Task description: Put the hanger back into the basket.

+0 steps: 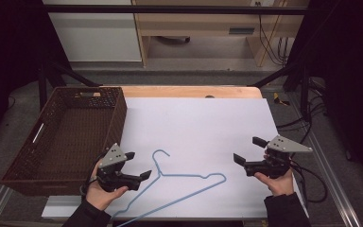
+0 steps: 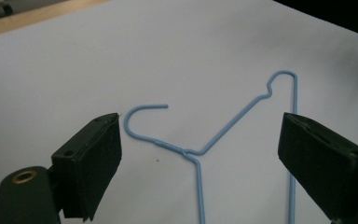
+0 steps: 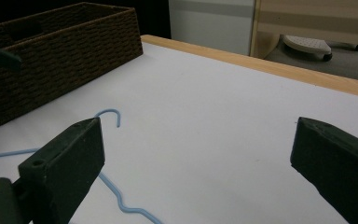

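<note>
A light blue wire hanger (image 1: 179,187) lies flat on the white table (image 1: 208,123), toward 6 o'clock, hook (image 2: 144,116) pointing to 12. We hold 2 grippers over it: the left gripper (image 1: 137,165) at 8 o'clock just beside the hook, the right gripper (image 1: 248,150) at 4 o'clock, well apart; both jaws spread wide, empty. A brown wicker basket (image 1: 116,118) stands at 10 o'clock.

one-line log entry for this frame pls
left gripper: open, beside hanger neck | right gripper: open, apart from hanger | hanger: flat on white sheet | basket: far left, nothing visible inside
</note>
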Motion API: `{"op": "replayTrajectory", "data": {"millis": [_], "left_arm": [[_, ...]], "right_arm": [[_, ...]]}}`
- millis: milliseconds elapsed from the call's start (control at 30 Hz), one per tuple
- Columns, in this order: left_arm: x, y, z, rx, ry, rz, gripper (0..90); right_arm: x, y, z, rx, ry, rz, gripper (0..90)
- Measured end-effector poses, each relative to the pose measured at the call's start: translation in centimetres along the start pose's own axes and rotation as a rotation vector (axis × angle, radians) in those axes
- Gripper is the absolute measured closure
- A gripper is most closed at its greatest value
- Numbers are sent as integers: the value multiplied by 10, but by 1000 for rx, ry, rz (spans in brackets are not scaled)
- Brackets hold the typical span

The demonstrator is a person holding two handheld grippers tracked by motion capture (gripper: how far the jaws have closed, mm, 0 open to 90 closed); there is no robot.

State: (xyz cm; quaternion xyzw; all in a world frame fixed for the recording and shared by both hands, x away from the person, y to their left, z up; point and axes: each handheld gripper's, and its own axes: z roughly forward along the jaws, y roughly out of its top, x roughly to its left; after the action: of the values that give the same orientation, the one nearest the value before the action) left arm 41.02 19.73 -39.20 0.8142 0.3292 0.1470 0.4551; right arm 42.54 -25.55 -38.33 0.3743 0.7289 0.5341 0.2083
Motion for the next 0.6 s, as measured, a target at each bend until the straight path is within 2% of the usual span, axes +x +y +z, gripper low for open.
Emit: {"op": "replayTrajectory", "data": {"millis": [100, 167, 200, 300, 600], "left_arm": [[-1, -6, 8, 37, -11, -4, 149], [-2, -11, 16, 83, -19, 3, 160], [-2, -11, 16, 83, -19, 3, 166], [-5, -16, 23, 131, -21, 13, 189], [-6, -26, 34, 219, -25, 18, 287]], "right_arm": [[0, 0, 0, 2, 2, -1, 33], [0, 0, 0, 1, 3, 1, 33], [1, 0, 0, 3, 4, 0, 33], [1, 0, 1, 6, 7, -6, 33], [4, -1, 4, 17, 11, -13, 33]]}}
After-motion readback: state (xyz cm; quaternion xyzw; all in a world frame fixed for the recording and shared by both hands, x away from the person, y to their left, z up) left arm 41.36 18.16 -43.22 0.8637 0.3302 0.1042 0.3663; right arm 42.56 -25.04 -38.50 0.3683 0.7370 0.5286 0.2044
